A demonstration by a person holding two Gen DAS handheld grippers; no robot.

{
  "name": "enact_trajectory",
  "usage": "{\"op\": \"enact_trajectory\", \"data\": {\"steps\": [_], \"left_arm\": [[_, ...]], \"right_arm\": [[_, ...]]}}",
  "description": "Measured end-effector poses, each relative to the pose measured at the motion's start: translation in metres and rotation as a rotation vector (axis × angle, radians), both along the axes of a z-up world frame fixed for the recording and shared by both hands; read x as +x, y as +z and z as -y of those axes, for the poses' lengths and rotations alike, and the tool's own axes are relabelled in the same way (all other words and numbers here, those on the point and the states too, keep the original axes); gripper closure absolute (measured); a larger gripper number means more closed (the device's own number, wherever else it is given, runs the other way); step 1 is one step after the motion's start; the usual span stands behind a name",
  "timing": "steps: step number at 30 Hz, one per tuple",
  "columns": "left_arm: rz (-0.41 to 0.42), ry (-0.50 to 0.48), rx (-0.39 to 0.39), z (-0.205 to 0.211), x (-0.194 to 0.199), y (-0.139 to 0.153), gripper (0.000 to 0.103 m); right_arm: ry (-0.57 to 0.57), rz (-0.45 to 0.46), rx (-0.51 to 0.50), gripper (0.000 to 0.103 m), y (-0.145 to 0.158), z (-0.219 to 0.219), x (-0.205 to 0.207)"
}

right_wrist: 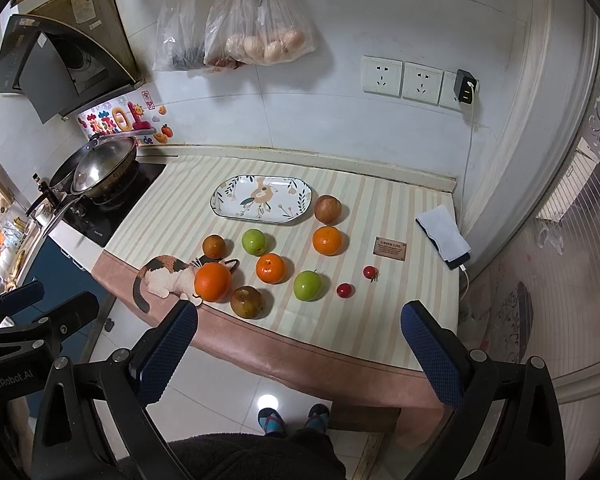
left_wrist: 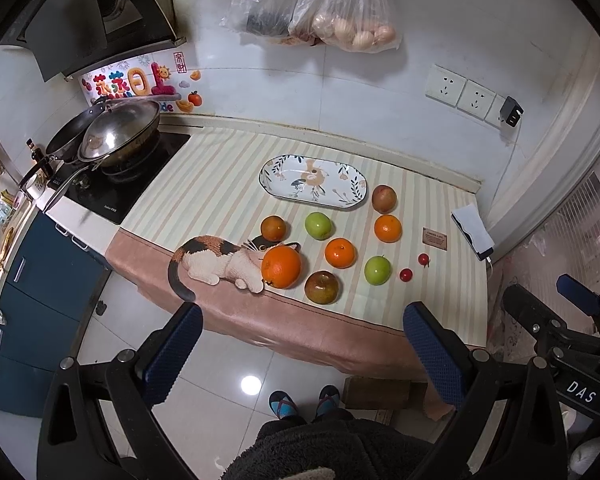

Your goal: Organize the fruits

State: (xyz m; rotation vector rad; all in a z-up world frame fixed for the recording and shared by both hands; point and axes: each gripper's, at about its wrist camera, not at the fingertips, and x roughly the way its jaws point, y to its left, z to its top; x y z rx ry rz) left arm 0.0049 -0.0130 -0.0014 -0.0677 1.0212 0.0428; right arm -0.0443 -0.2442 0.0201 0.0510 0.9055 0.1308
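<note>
While both grippers hang over the floor off the counter's near edge, the fruit lies loose on the striped cloth.

Left wrist view
Plate: the oval floral plate (left_wrist: 313, 183) sits toward the counter's back edge, nothing in it.
Fruit: a large orange (left_wrist: 281, 267) at the near edge touches the cat toy (left_wrist: 216, 260); a brown apple (left_wrist: 321, 287) lies just beside it; two green apples (left_wrist: 318, 225) (left_wrist: 377, 270), two smaller oranges (left_wrist: 340, 253) (left_wrist: 387, 228), two more brownish fruits (left_wrist: 273, 228) (left_wrist: 384, 199) and two cherry tomatoes (left_wrist: 406, 275) (left_wrist: 423, 259) are spread between plate and near edge.
Hanging bags: plastic bags (left_wrist: 340, 12) on the wall hold pale round items.
Left gripper (left_wrist: 302, 354): jaws spread wide, holding nothing.

Right wrist view
Plate: same plate (right_wrist: 261, 199), bare inside.
Fruit: large orange (right_wrist: 213, 281) near the near-left corner, tomatoes (right_wrist: 344, 290) toward the right edge.
Right gripper (right_wrist: 298, 354): jaws wide apart, nothing between them, short of the near edge.
</note>
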Motion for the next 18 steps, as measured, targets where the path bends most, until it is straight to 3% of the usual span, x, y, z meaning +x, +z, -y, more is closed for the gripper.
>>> {"op": "enact_trajectory", "data": {"steps": [18], "left_arm": [[0.001,0.002,0.002,-0.0017,0.0018,0.0031,0.000]], "right_arm": [[0.001,0.011,0.007,0.000,0.0035,-0.0051,-0.0002]]}}
